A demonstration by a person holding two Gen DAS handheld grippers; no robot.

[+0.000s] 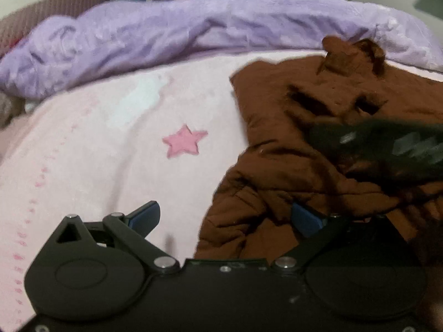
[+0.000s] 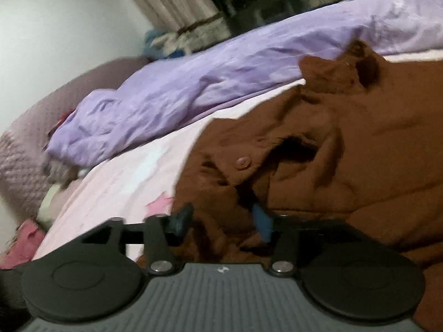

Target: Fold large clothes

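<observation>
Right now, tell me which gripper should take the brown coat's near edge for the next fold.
Probably the right gripper: its open jaws already straddle bunched fabric of the brown coat. The left gripper is open too, but sits at the coat's edge, half over the pink blanket.

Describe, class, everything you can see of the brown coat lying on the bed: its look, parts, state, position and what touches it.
The brown coat looks thick and padded, with stitched seams, a round matching button and a raised collar at the far end. It lies crumpled and partly folded on the pink star-patterned sheet, its far end near the purple duvet. The right gripper hangs open over a bunched fold at its near edge. The left gripper is also open; its right-side finger rests against the fabric.
</observation>
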